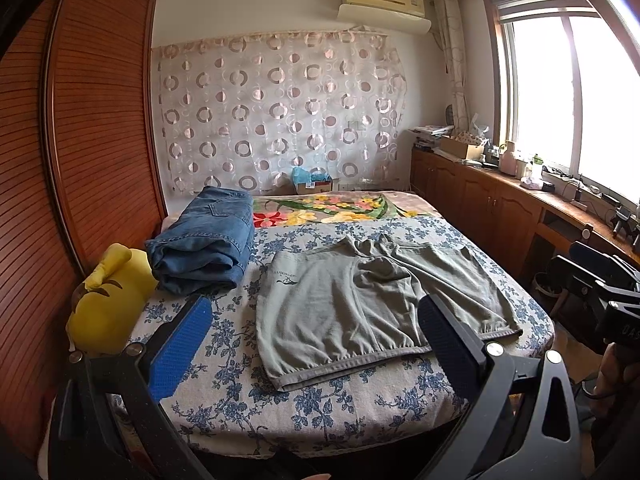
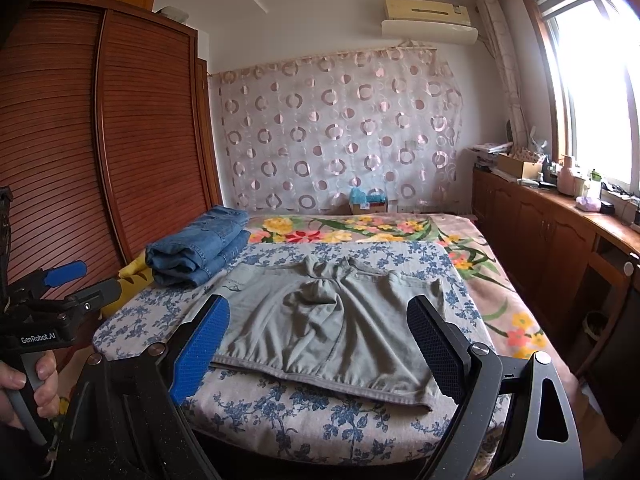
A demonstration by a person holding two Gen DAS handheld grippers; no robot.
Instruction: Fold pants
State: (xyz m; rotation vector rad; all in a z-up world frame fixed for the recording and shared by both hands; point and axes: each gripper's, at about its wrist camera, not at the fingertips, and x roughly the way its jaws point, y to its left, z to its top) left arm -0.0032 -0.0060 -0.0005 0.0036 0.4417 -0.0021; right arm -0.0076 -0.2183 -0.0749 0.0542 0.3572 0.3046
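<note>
Showing the start of the fold: grey pants (image 1: 372,312) lie spread flat on the near part of the bed (image 1: 360,412), on a blue-flowered sheet, waistband toward the viewer and both short legs pointing away. No fold appears to have been made yet; the cloth at the crotch is bunched and rumpled.

Left gripper (image 1: 316,344) hangs above the near edge of the bed with its fingers wide apart and nothing between them; its blue pad (image 1: 180,348) sits over bare sheet left of the pants, and the dark pad overlaps the right half of the waistband in view, though contact cannot be judged from this angle. Right gripper (image 2: 320,348) is held likewise, spread wide and empty, framing the waistband from the near side. In the right wrist view the person's left hand (image 2: 28,384) grips the handle of the other tool, level and pointing forward.

Folded jeans (image 1: 204,240) rest at the far left of the bed, apart from the grey pants, with a yellow soft toy (image 1: 108,300) just beside them.

Next move, as a judgement: each gripper should drop to one outer corner of the waistband or a leg hem, close on a single edge, and carry one half over the other. The loose crotch cloth may wrinkle under the fold.
</note>
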